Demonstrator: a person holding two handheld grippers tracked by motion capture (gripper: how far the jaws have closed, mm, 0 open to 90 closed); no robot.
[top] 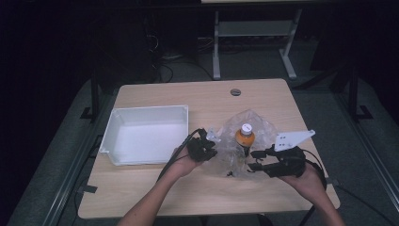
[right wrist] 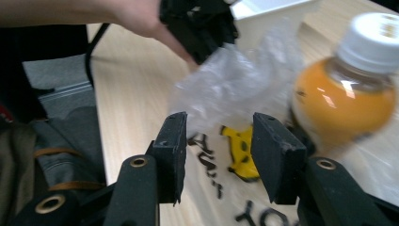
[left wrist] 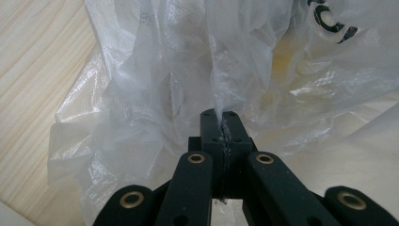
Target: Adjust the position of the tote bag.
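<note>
Our left hand-held gripper (left wrist: 221, 129) is clamped on the plastic bag (left wrist: 197, 61). Our right hand-held gripper (right wrist: 217, 155) stands apart, empty, with the orange bottle (right wrist: 350, 89) just beyond it.

Wood table (top: 155, 188) w/ white tray (top: 117, 120), plastic bag (top: 263, 129) w/ bottle (top: 245, 135)
</note>
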